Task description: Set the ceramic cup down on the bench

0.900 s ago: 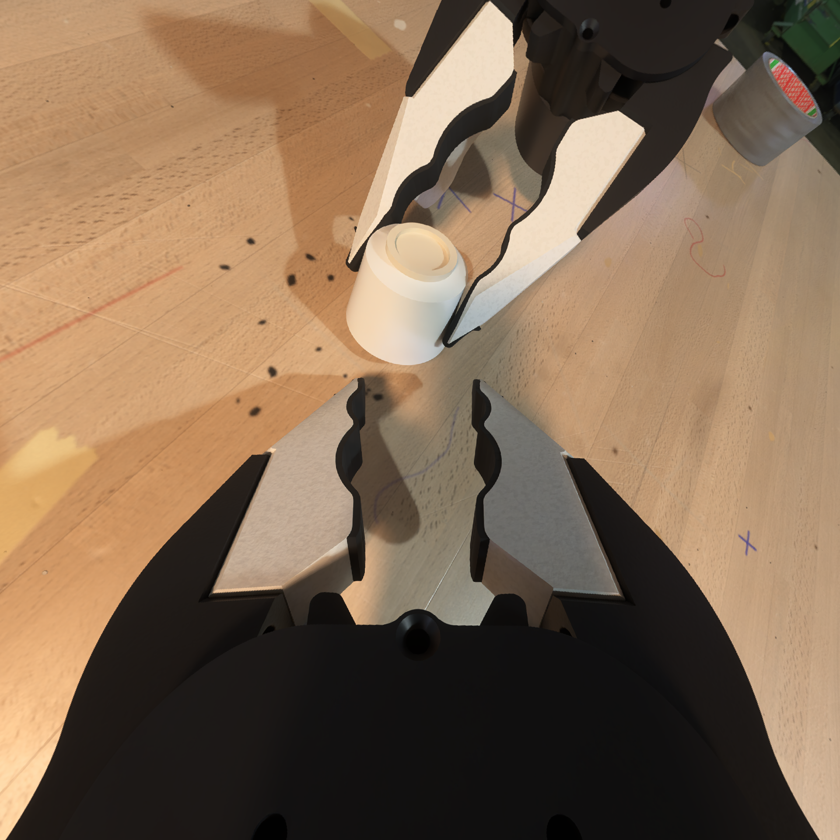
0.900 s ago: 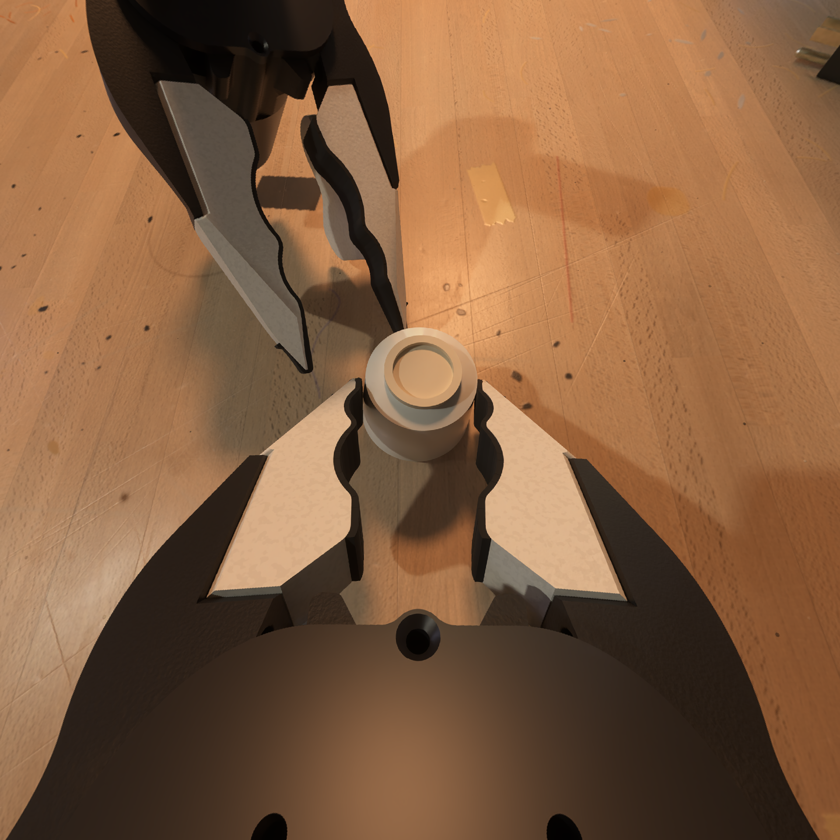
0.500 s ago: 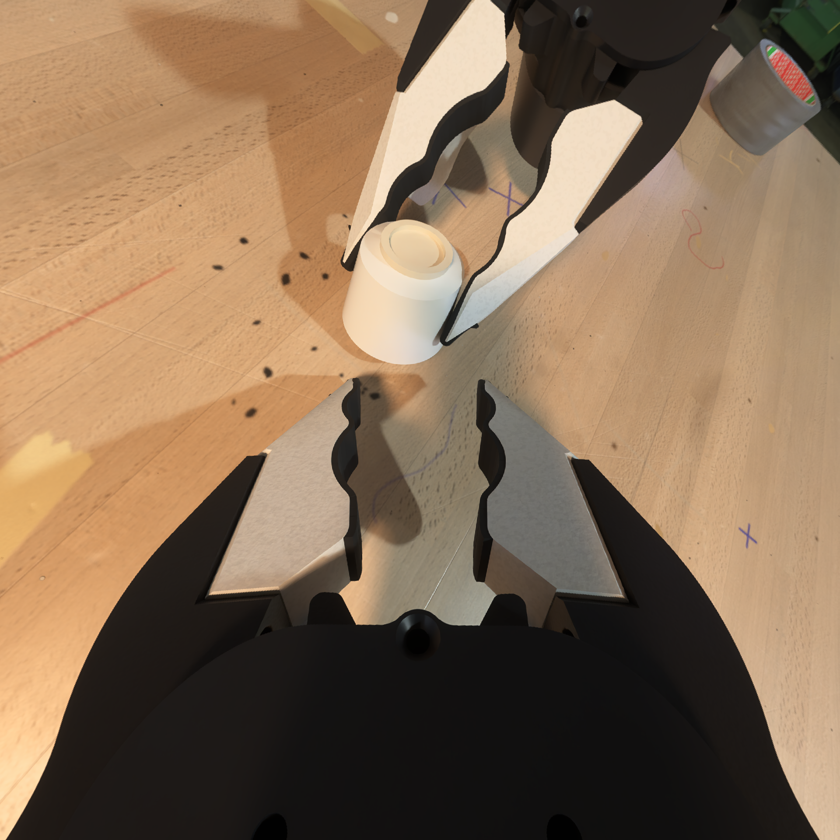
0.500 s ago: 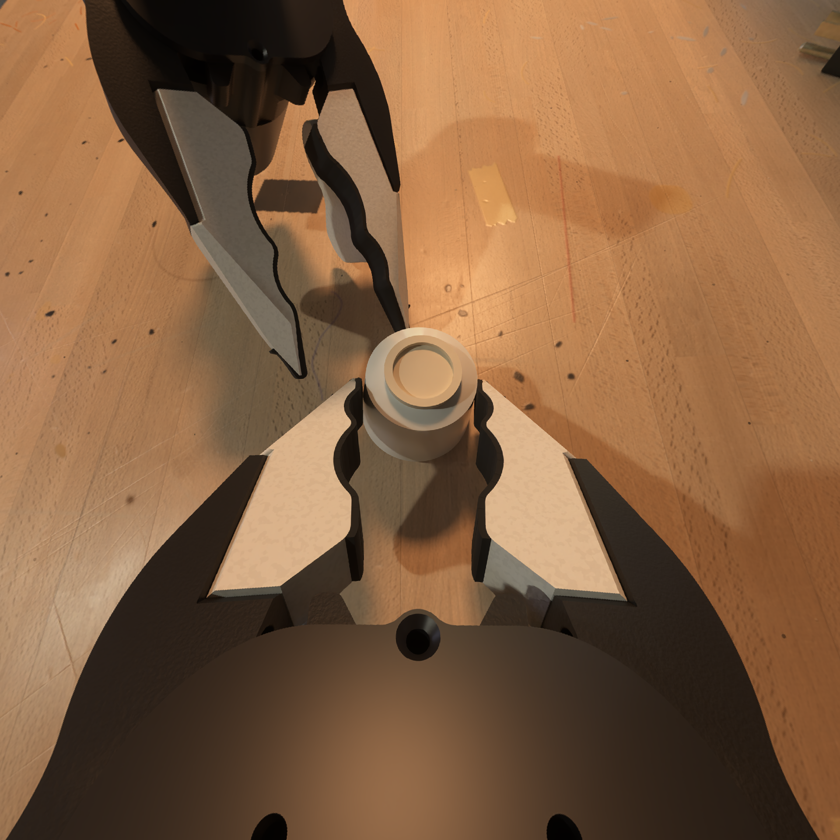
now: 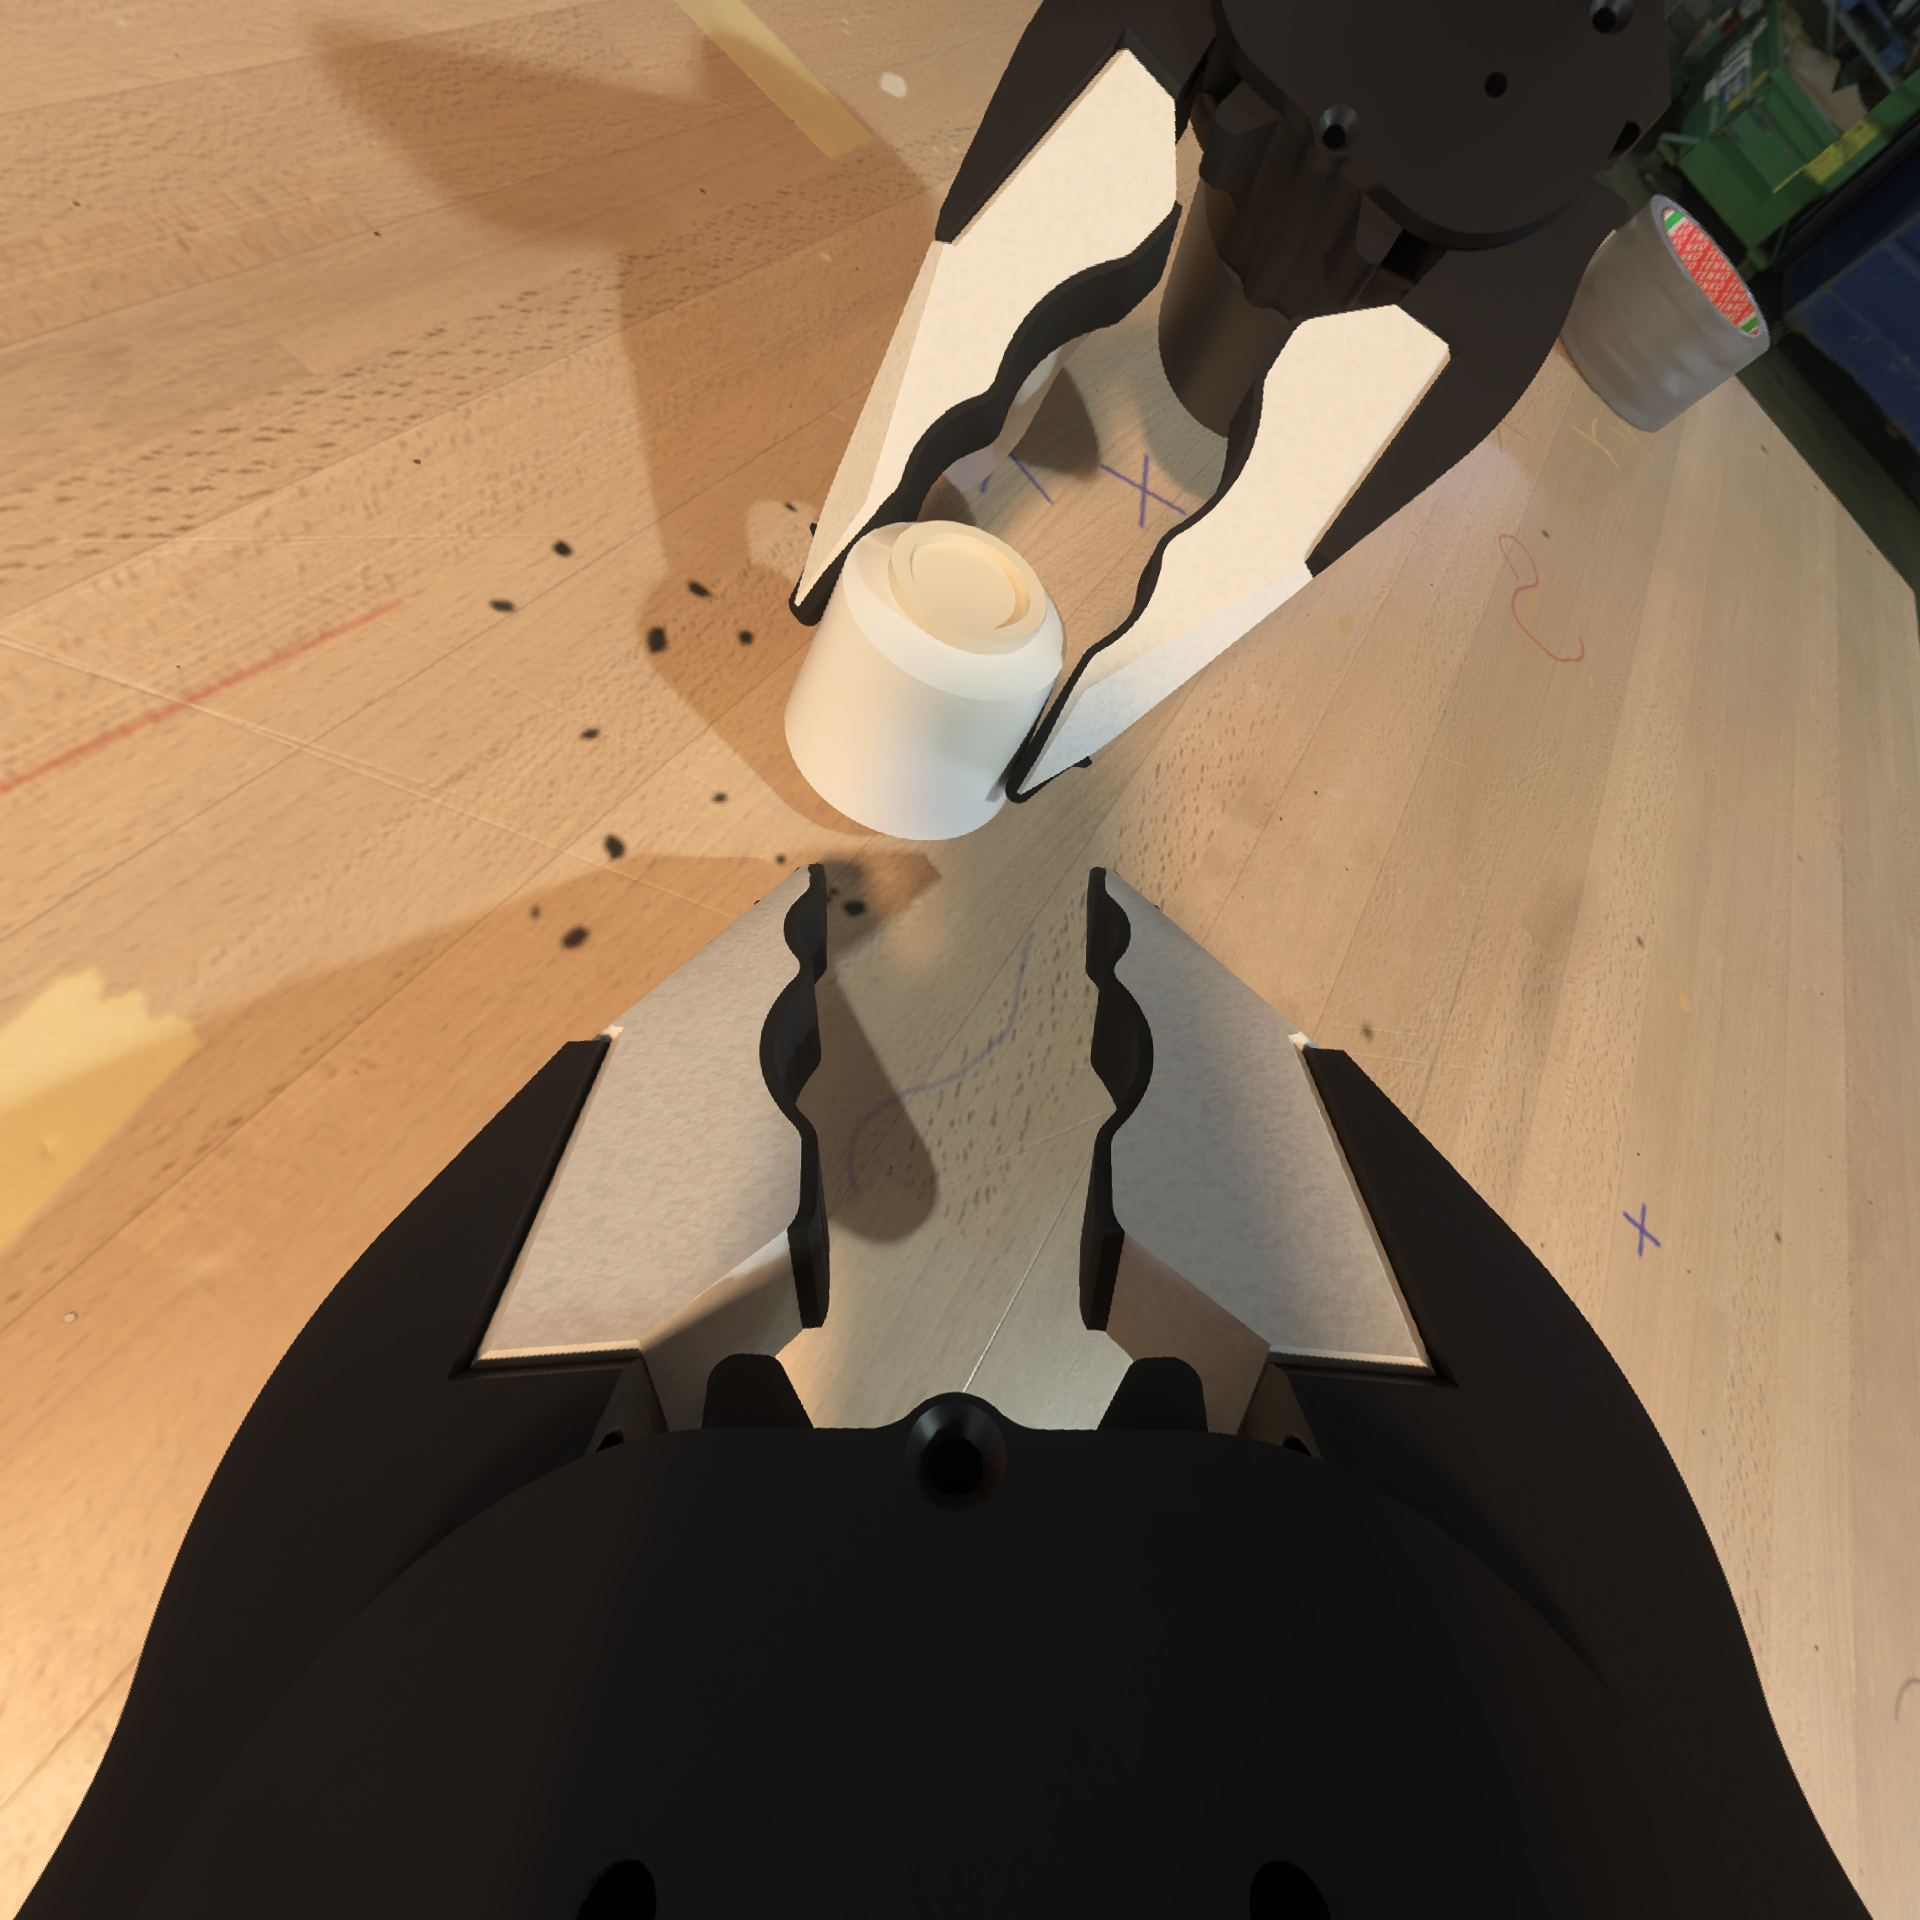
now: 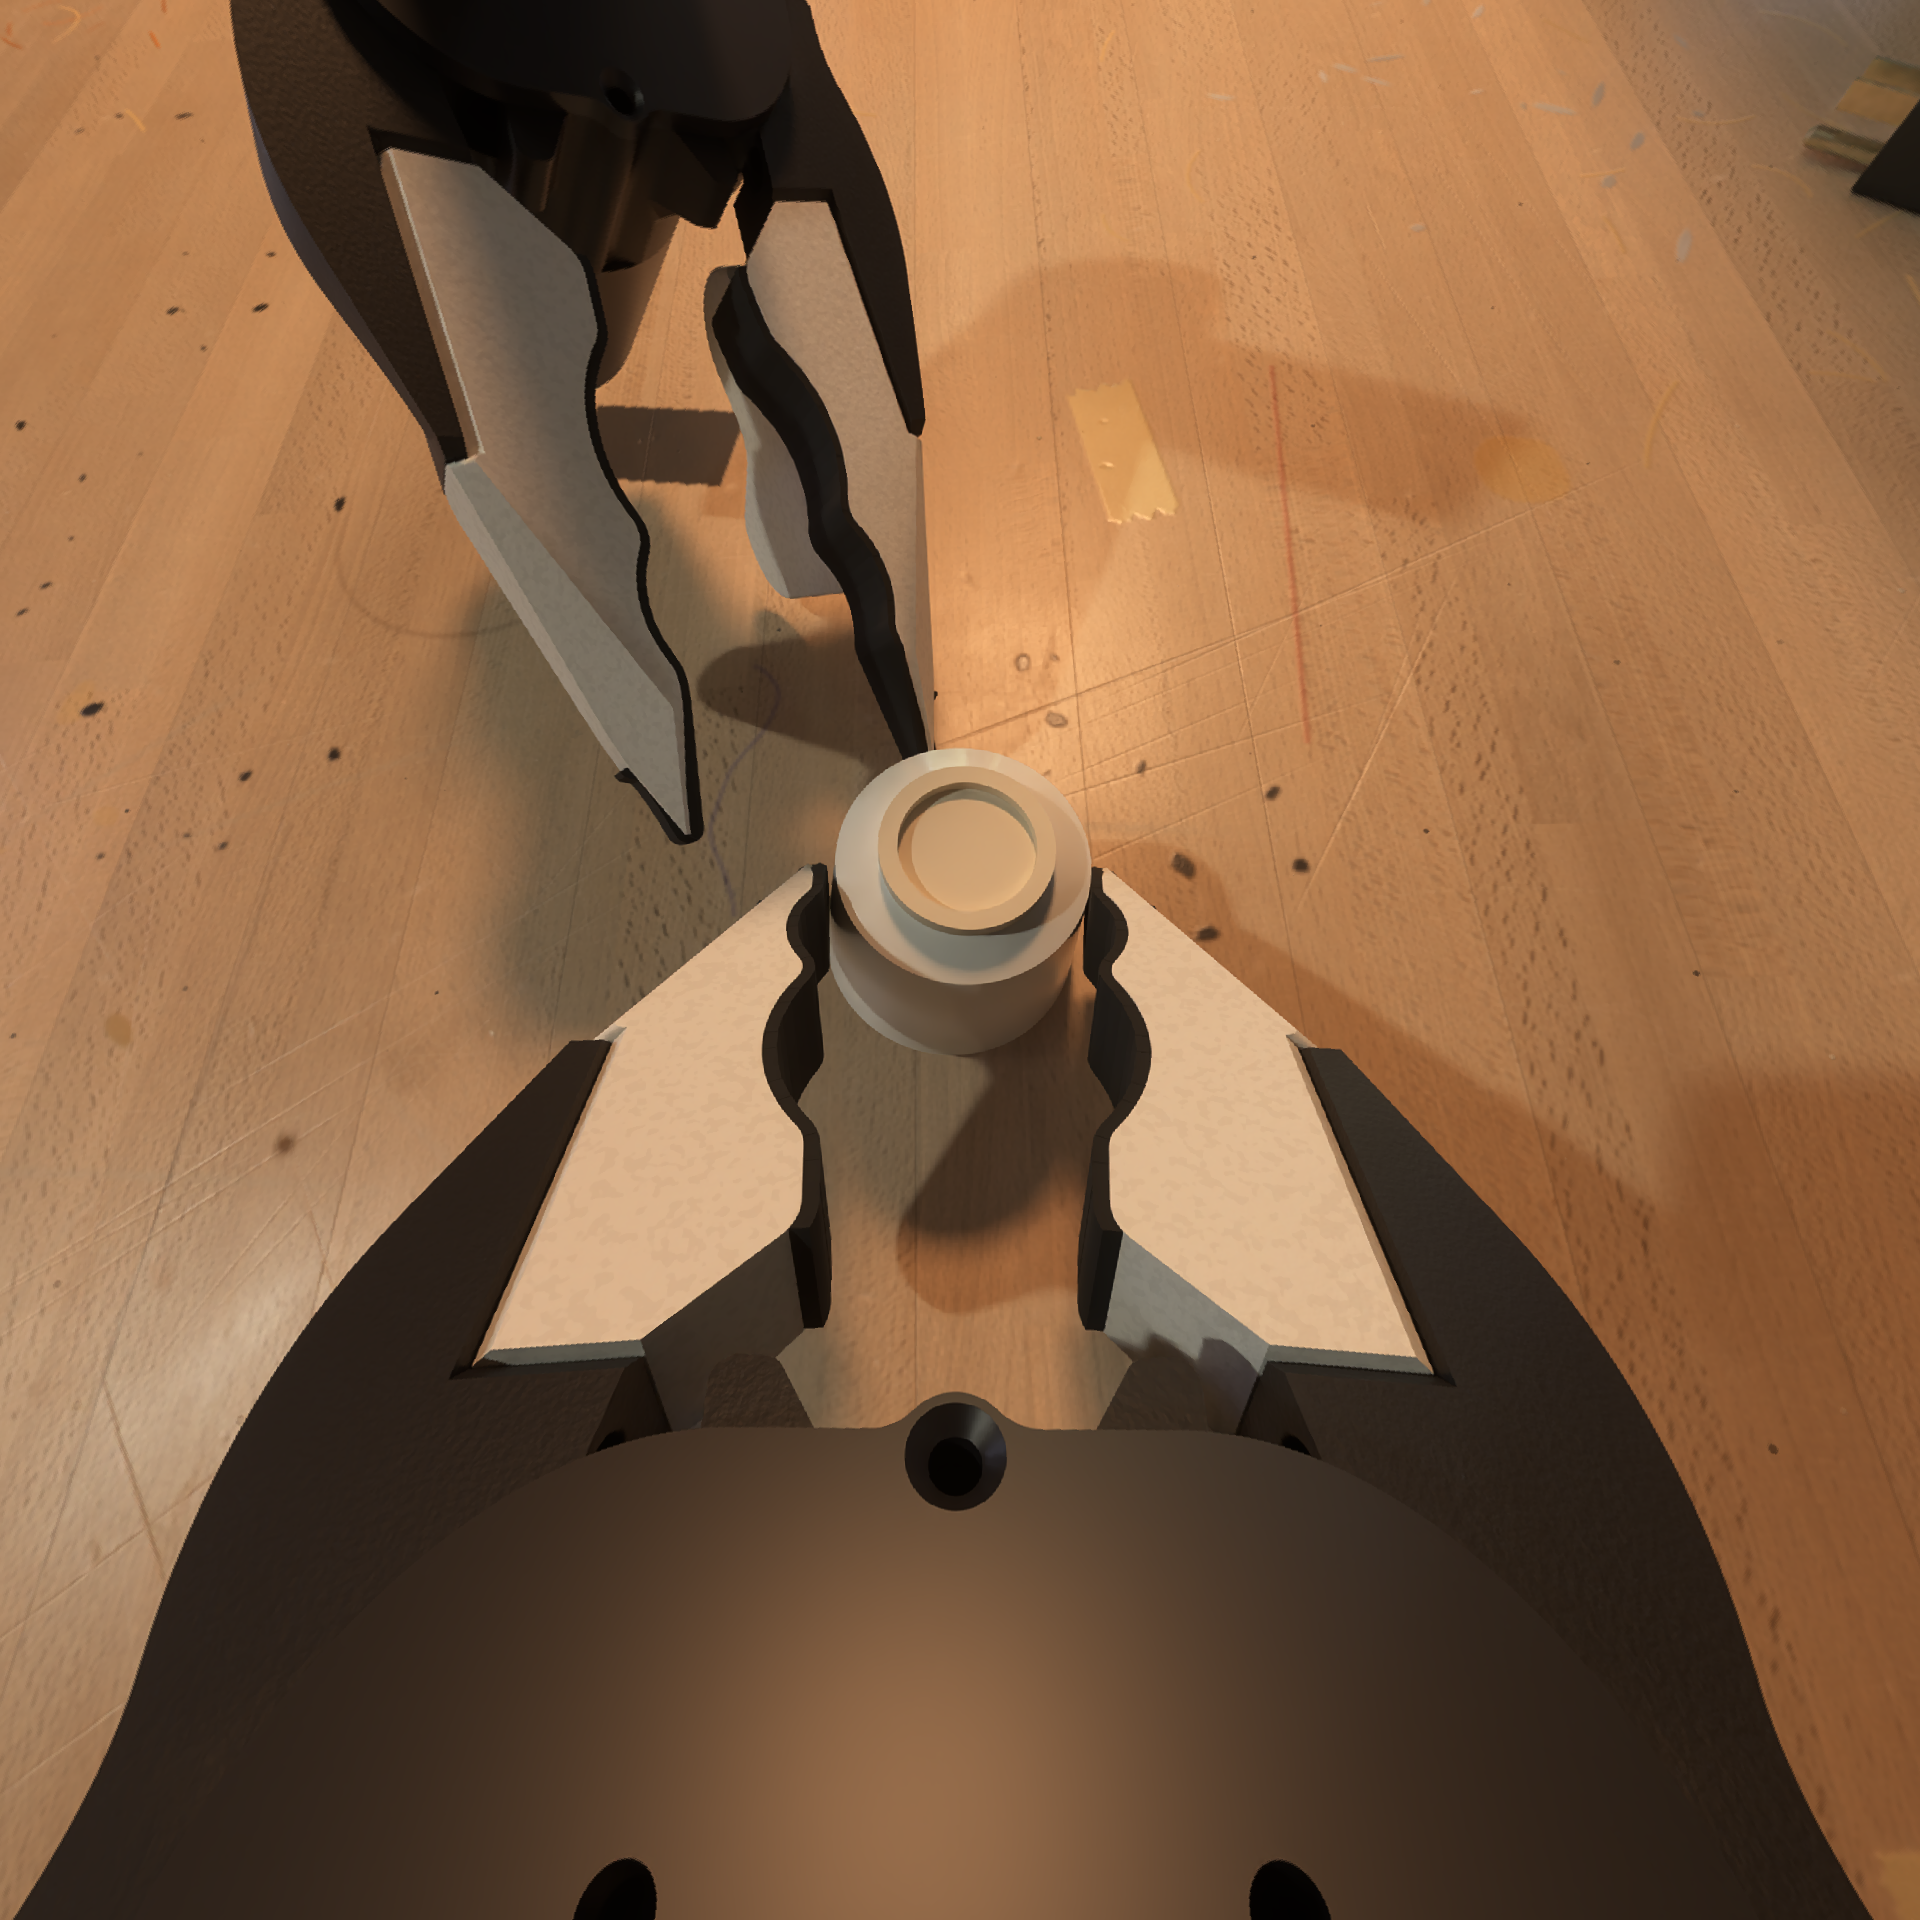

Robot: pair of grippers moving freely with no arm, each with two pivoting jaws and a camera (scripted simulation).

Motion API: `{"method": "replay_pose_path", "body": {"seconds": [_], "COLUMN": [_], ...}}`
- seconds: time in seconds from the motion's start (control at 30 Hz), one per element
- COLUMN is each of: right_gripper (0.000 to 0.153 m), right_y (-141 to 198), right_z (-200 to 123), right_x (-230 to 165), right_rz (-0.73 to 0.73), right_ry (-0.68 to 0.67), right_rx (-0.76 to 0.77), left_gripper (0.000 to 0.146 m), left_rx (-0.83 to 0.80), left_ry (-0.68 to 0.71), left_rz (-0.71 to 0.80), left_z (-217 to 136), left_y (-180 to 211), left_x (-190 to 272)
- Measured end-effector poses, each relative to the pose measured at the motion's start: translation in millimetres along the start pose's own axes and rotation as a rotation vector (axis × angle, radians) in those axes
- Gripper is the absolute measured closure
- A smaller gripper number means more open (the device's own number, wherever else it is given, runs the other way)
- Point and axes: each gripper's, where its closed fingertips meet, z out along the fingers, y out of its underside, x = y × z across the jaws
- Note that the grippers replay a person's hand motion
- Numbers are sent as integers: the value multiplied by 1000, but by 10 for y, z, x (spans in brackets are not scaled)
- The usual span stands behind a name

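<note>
The ceramic cup (image 6: 961, 904) is cream-white and upside down, foot ring up. My right gripper (image 6: 956, 883) is shut on the cup, one fingertip on each side, and holds it just above the wooden bench (image 6: 1455, 935); its shadow lies below. In the left wrist view the cup (image 5: 914, 727) hangs between the right gripper's (image 5: 914, 701) tips, just beyond my left gripper (image 5: 956, 883). The left gripper is open and empty, its tips a short way from the cup. In the right wrist view the left gripper (image 6: 800, 779) points down from the far side.
A grey tape roll (image 5: 1662, 312) stands near the bench's far right edge, with green machinery (image 5: 1787, 125) beyond. Yellow tape patches (image 5: 73, 1070) (image 6: 1127, 457), pen marks and black specks lie flat on the wood. A dark object (image 6: 1891, 177) sits at the far right.
The left gripper's jaws have spread slightly wider and its view has shifted a little. The right gripper holds the cup in nearly the same place.
</note>
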Motion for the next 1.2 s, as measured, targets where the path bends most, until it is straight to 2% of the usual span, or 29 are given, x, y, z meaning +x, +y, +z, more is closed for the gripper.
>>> {"method": "replay_pose_path", "body": {"seconds": [0.87, 1.2], "right_gripper": [103, 103], "right_y": [-4, 1], "right_z": [33, 38], "right_x": [-44, -47], "right_rz": [1, 2], "right_ry": [1, 4], "right_rx": [-10, -14], "left_gripper": [94, 101], "left_rx": [-24, -16], "left_ry": [-15, -28], "left_rz": [12, 18], "left_z": [28, 11], "left_y": [25, 19], "left_x": [8, -9]}}
